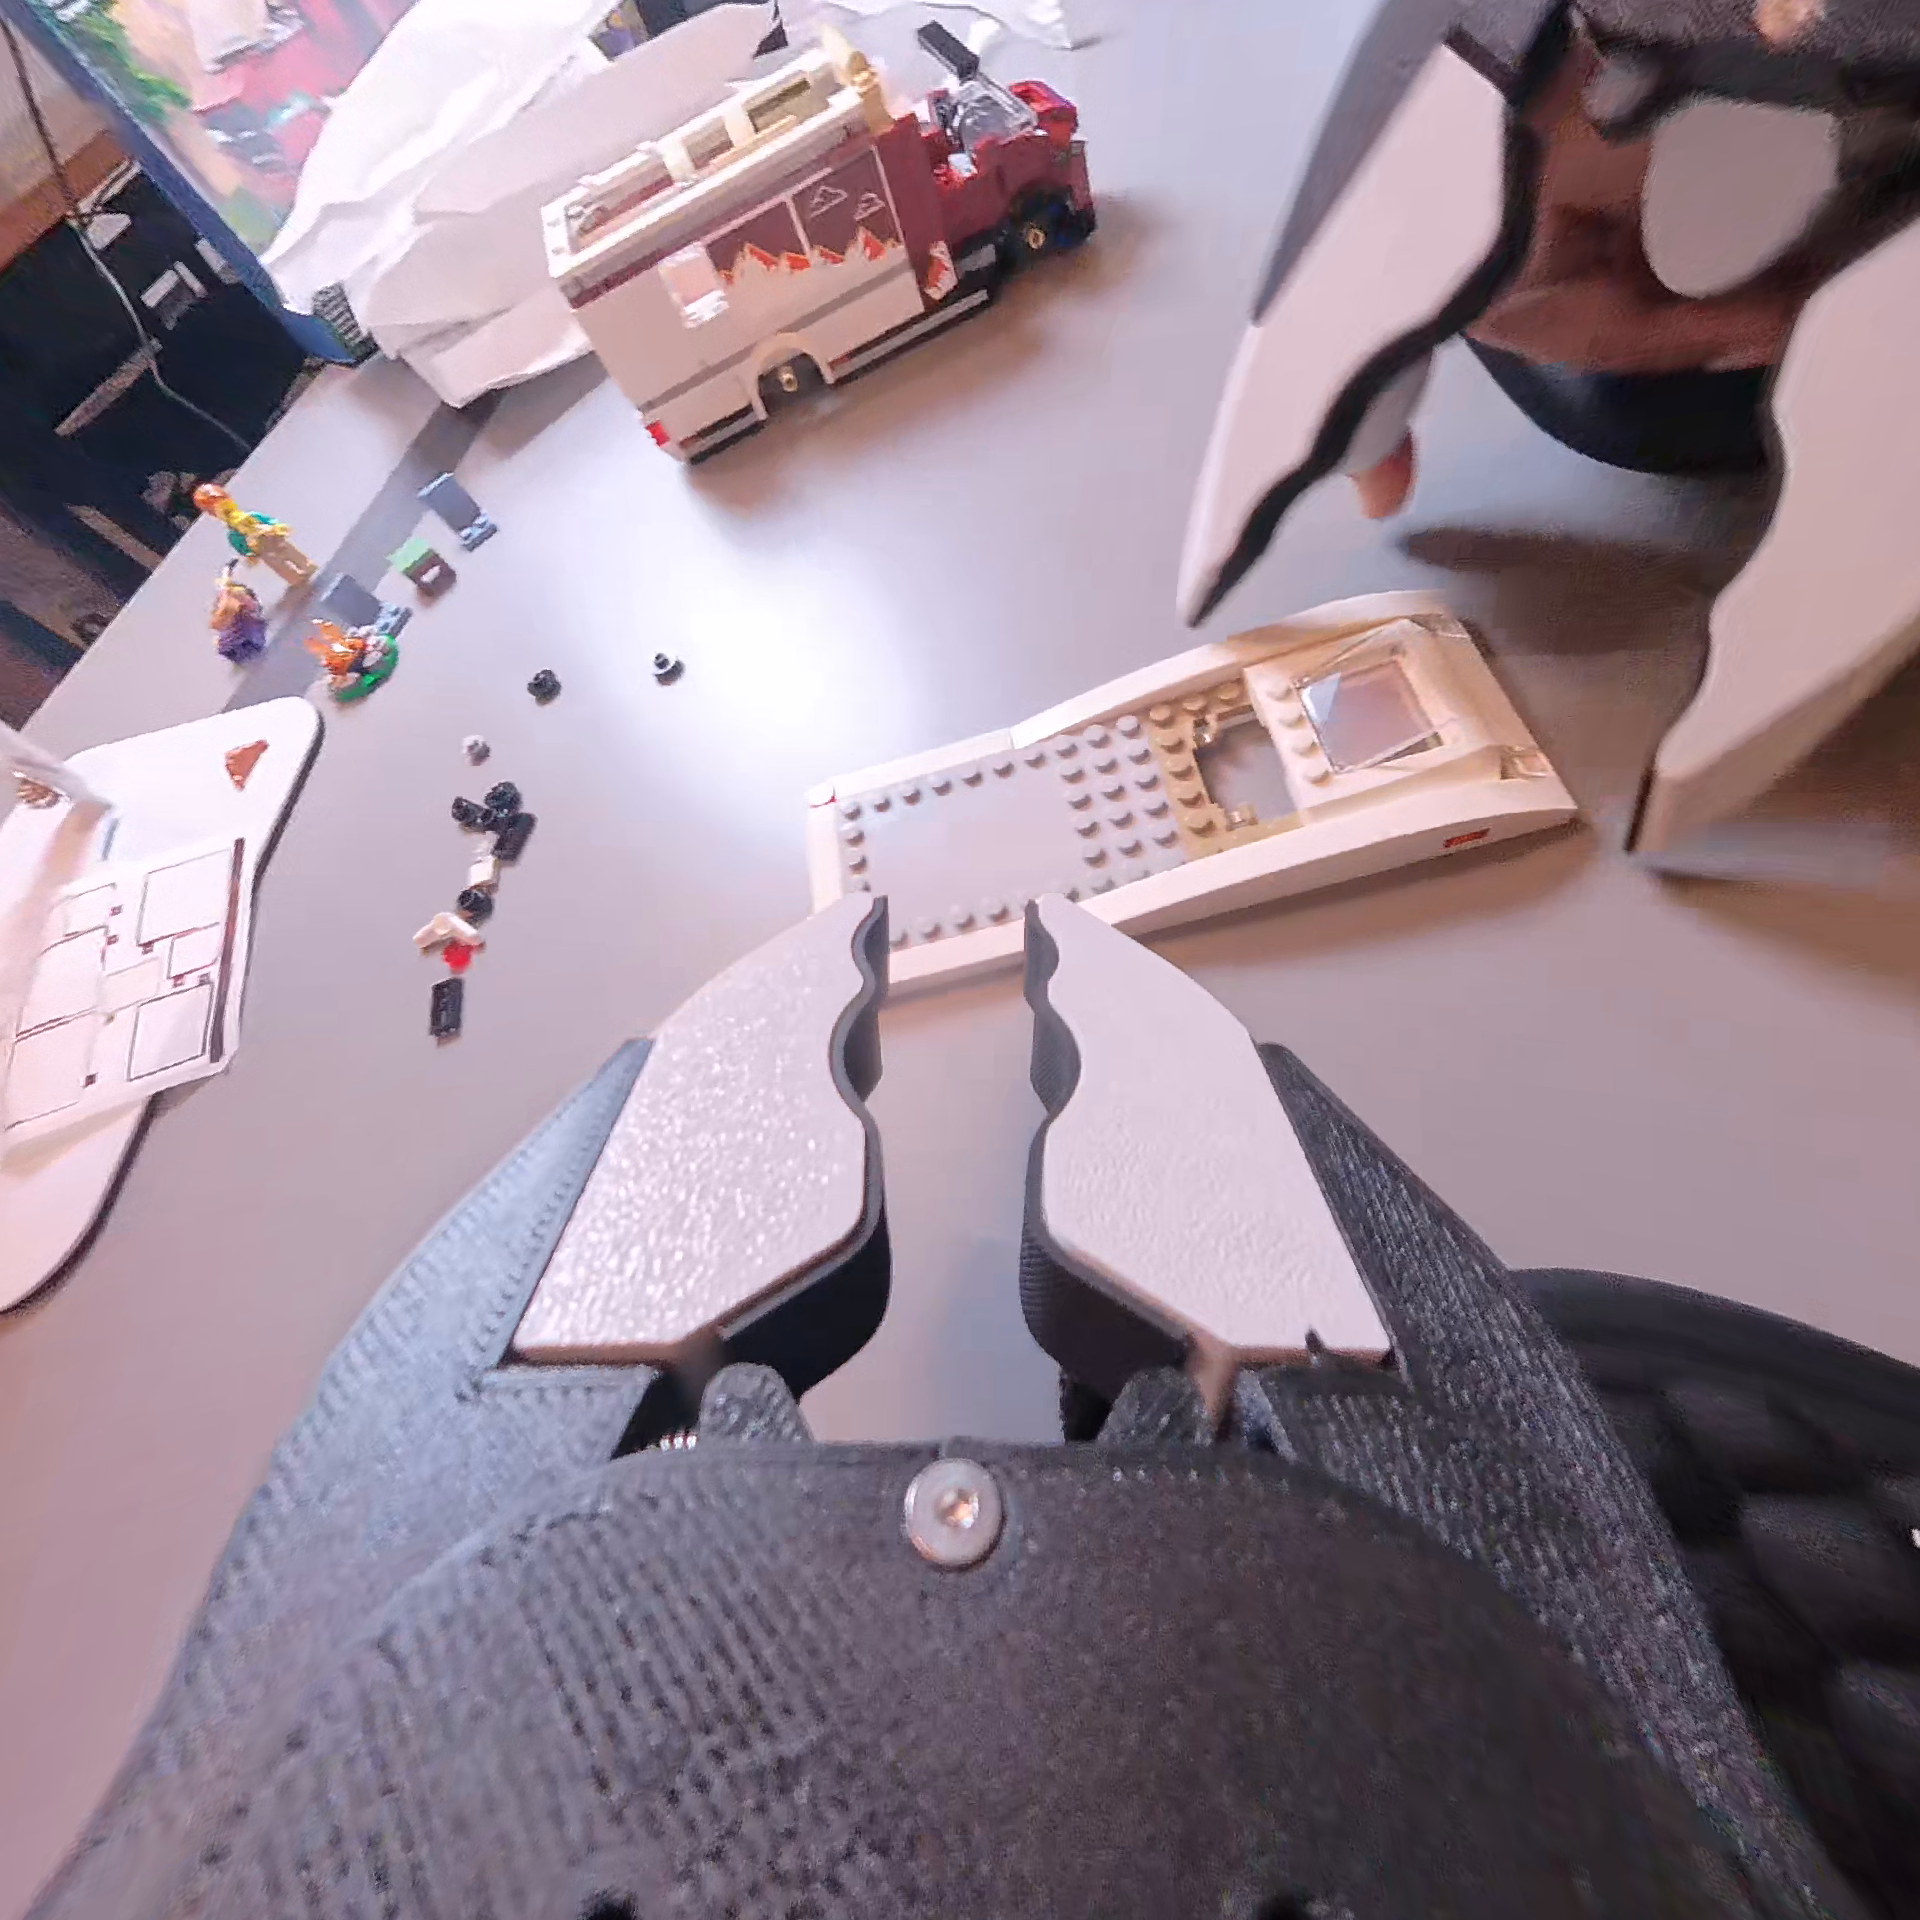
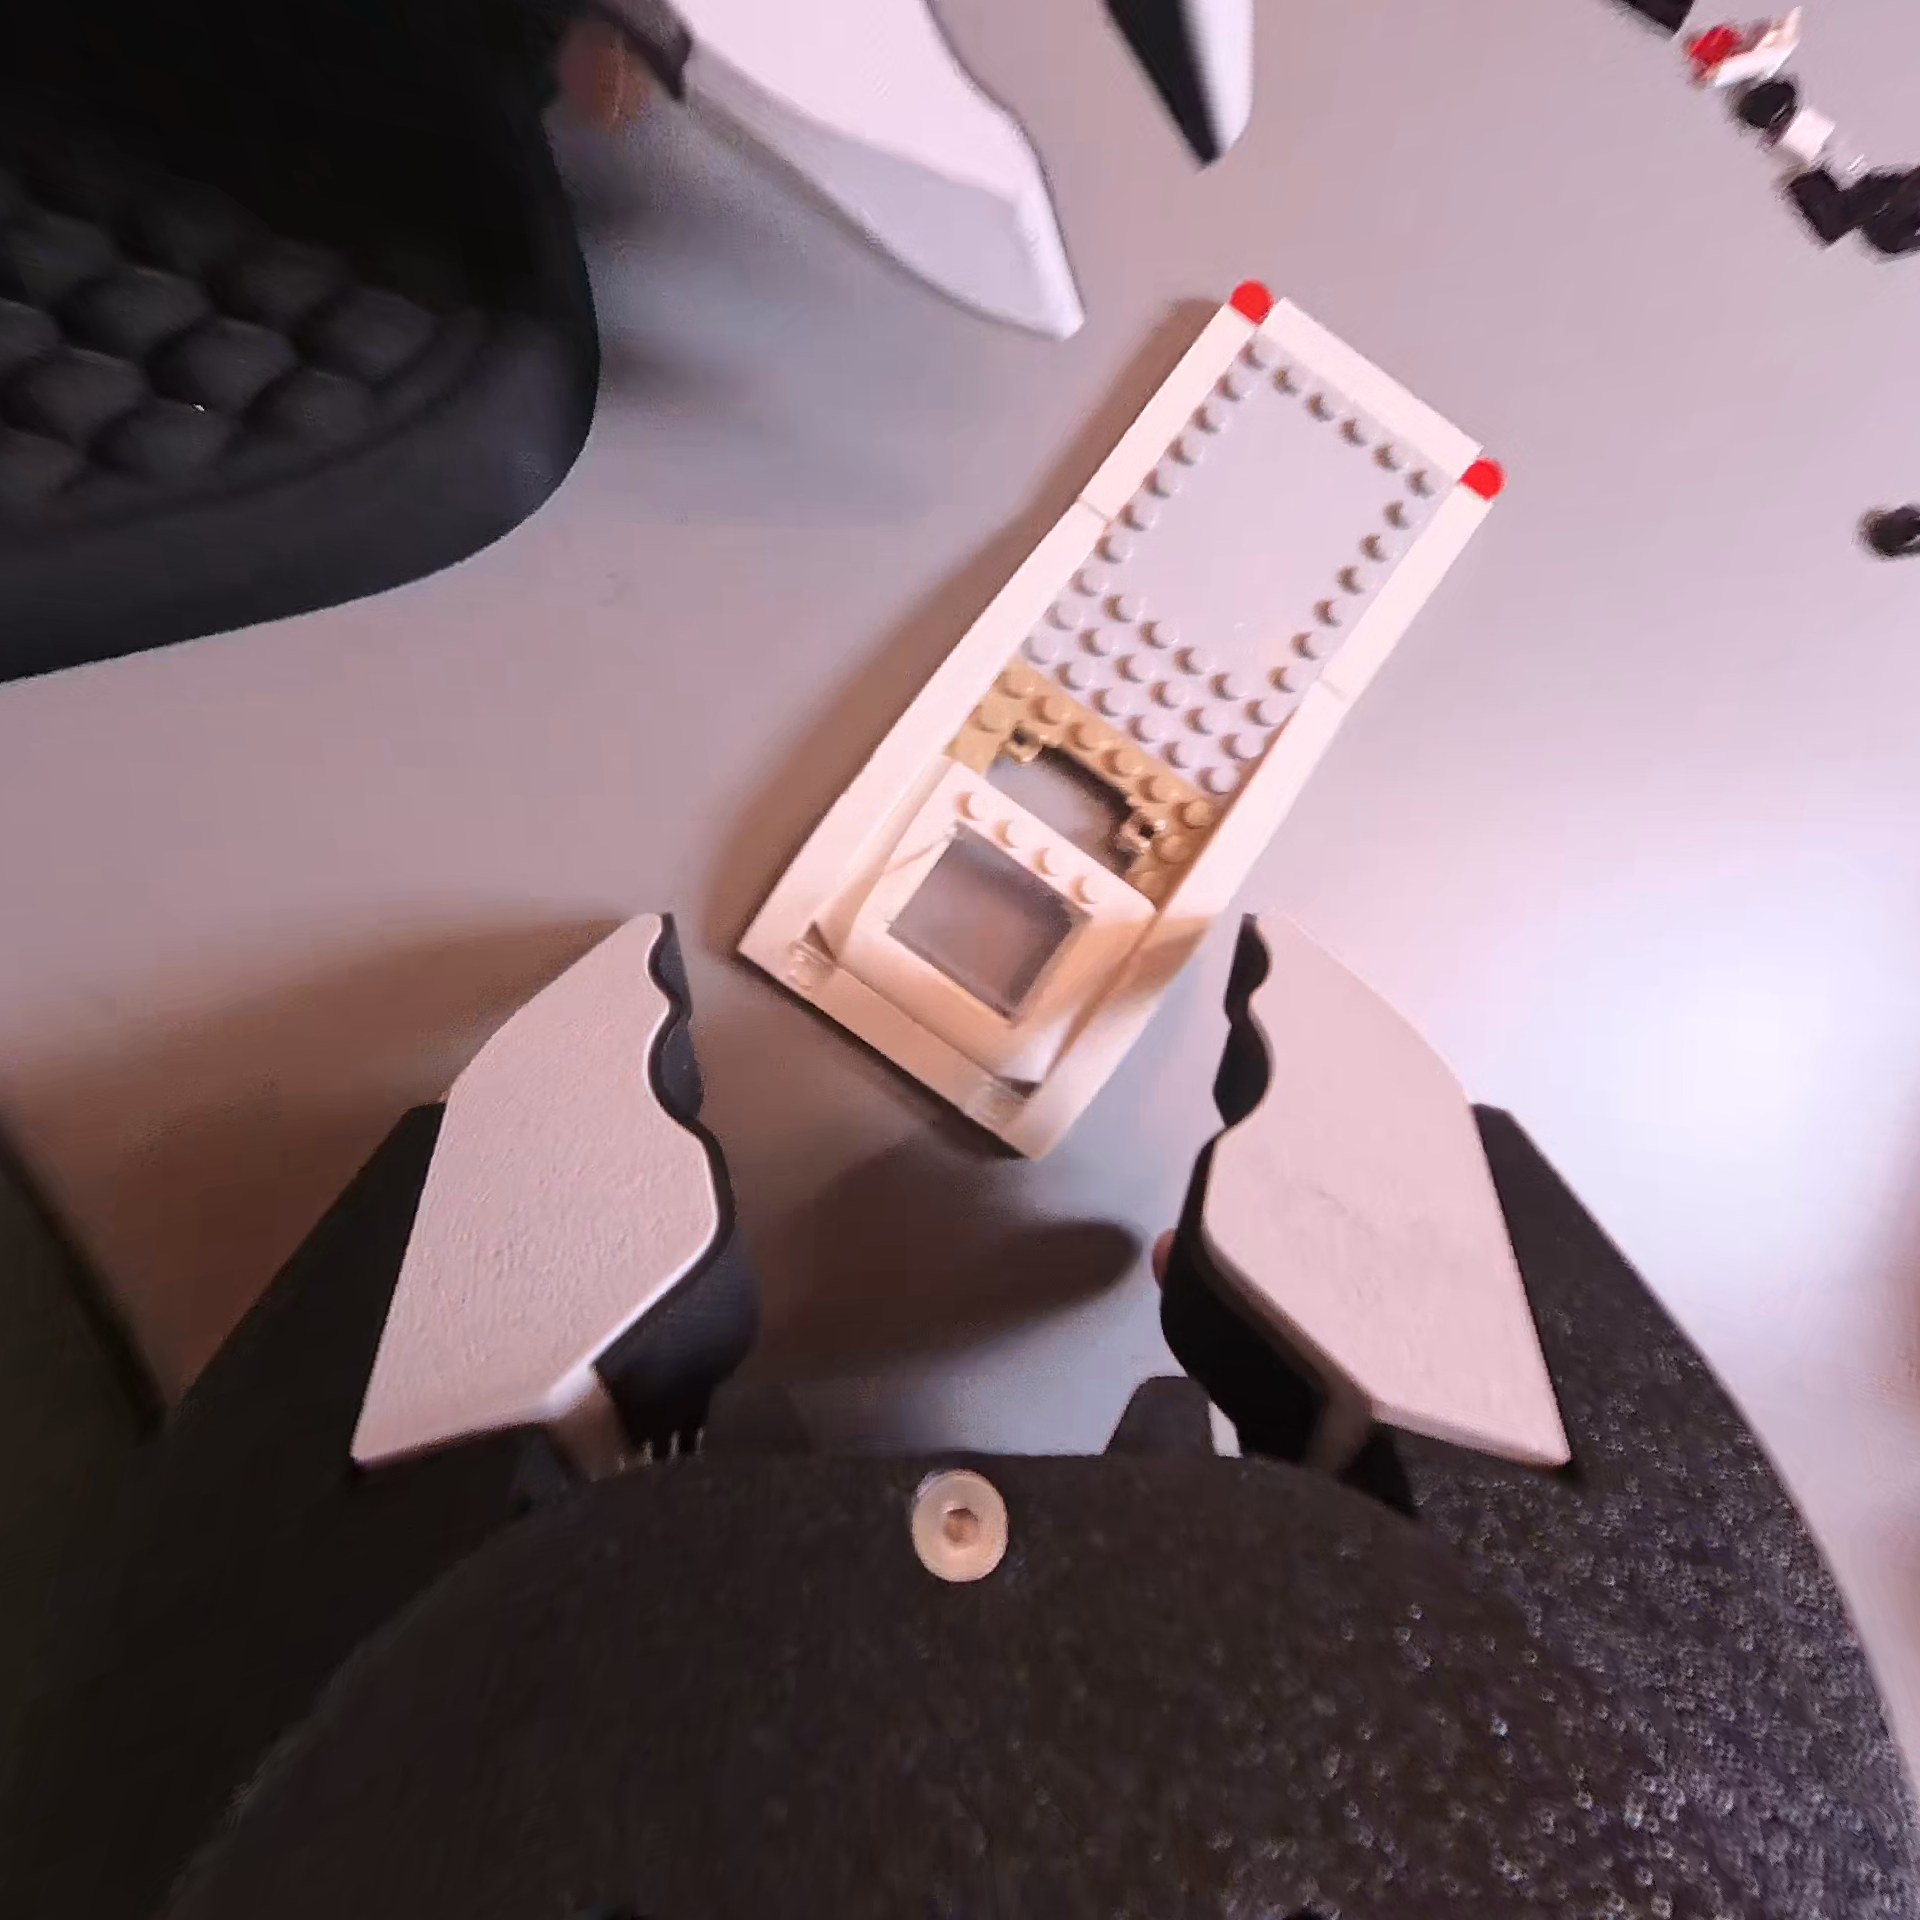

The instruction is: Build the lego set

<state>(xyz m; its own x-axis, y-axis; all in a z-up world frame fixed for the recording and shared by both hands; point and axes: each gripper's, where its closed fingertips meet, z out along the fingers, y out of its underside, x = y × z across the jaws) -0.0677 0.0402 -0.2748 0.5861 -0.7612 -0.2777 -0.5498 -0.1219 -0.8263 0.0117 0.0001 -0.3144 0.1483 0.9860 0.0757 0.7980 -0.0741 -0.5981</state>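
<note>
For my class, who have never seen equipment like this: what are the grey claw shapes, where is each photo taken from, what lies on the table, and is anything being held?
They are two hand-held grippers, each with a camera looking along its fingers. The left gripper has a narrow gap; the right gripper is wide open. Neither holds anything. Between them, flat on the grey table, lies a white and grey brick roof panel. Farther off stand a brick camper van, small figures, loose black pieces and a sticker sheet.
</note>
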